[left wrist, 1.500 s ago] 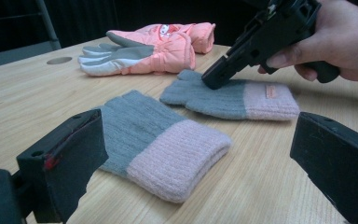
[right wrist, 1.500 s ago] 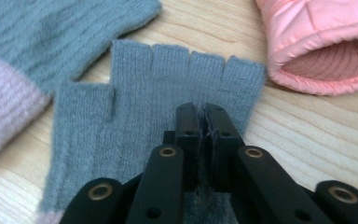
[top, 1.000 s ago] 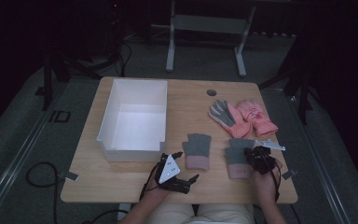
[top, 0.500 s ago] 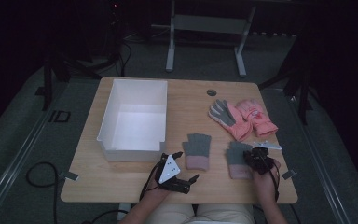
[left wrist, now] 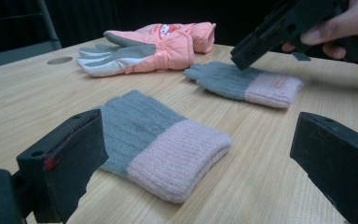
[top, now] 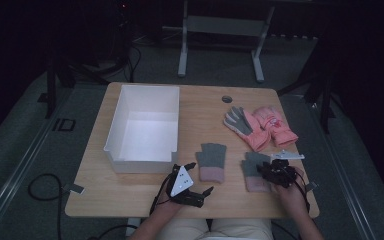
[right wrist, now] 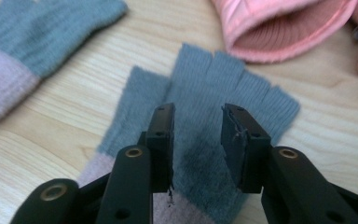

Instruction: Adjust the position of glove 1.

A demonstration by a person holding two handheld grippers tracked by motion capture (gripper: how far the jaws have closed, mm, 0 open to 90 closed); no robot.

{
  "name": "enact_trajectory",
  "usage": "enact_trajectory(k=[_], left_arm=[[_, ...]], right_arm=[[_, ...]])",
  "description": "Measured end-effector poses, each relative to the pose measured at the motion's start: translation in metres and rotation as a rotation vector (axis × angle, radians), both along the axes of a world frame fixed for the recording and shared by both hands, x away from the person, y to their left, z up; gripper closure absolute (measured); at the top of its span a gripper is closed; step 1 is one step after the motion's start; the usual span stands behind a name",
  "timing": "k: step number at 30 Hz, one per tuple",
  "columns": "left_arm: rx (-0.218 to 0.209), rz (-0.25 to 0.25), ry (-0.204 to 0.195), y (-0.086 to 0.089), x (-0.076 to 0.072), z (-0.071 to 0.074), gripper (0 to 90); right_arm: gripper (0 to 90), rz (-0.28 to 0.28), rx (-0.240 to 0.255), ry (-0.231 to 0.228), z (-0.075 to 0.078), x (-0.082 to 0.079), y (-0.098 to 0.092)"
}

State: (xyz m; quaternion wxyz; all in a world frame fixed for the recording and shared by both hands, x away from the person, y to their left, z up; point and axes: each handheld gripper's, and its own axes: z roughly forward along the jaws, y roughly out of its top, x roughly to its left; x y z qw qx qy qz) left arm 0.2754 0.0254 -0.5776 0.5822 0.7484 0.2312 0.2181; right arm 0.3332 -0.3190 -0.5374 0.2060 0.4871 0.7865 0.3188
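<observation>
Two grey knitted gloves with pink cuffs lie flat near the table's front. My right gripper (top: 271,170) hovers over the right knitted glove (top: 250,161). Its jaws have just been opening and stand open (right wrist: 198,116) above the grey knit (right wrist: 223,79), pressing on nothing. My left gripper (top: 199,178) rests low at the front edge, open wide (left wrist: 203,140), and looks toward the left knitted glove (left wrist: 154,140). Further off are the other knitted glove (left wrist: 242,81) and the right gripper above it.
A white bin (top: 140,166) stands empty at the left of the wooden table (top: 130,195). A pair of pink and grey padded gloves (top: 260,125) lies at the right rear. A white strip (top: 287,156) lies beside the right gripper. Dark floor and a metal stand lie beyond.
The right gripper has shifted only slightly over the right knitted glove, which lies flat under it. The left gripper has kept still.
</observation>
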Motion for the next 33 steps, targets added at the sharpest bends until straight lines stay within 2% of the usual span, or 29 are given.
enact_trajectory(k=[3, 6, 8, 12, 14, 17, 19, 23, 24, 27, 29, 33], left_arm=[[-0.002, 0.000, -0.002, 0.000, 0.000, 0.000, 2.9], [0.000, -0.001, 0.000, 0.000, 0.000, 0.000, 2.9], [-0.001, -0.004, 0.000, 0.000, 0.000, 0.000, 2.9], [0.003, -0.005, 0.000, 0.000, 0.000, 0.000, 2.9], [0.002, -0.003, -0.001, 0.000, 0.000, 0.000, 2.9], [0.004, -0.003, 0.003, 0.000, 0.000, 0.000, 2.9], [-0.003, -0.003, 0.005, 0.000, 0.001, 0.000, 2.9], [0.004, -0.003, 0.003, 0.000, 0.000, 0.000, 2.9], [0.004, -0.003, 0.002, 0.000, 0.000, 0.000, 2.9], [0.003, -0.006, 0.006, 0.000, 0.001, 0.000, 2.9], [-0.001, -0.004, 0.005, 0.000, 0.001, 0.000, 2.9], [0.001, -0.003, 0.003, 0.000, 0.000, 0.000, 2.9]], right_arm=[[64.5, 0.010, 0.004, 0.018, -0.010, 0.002, 0.000], [67.5, 0.017, 0.000, 0.022, -0.014, 0.003, 0.000], [70.7, 0.042, -0.035, 0.023, -0.014, 0.004, 0.002], [82.8, 0.025, -0.034, 0.017, -0.015, 0.003, 0.003], [84.1, 0.016, -0.042, 0.010, -0.014, 0.002, 0.005], [84.8, 0.003, -0.040, 0.025, -0.012, 0.003, 0.006], [85.6, -0.017, -0.007, 0.040, -0.003, 0.001, 0.008], [85.8, -0.026, 0.017, -0.002, 0.013, -0.005, 0.015], [85.8, -0.024, 0.041, -0.035, 0.028, -0.006, 0.021], [85.8, -0.018, 0.058, -0.067, 0.045, -0.004, 0.032], [85.8, -0.008, 0.065, -0.085, 0.055, -0.002, 0.044], [85.8, -0.001, 0.078, -0.101, 0.064, 0.002, 0.065]])
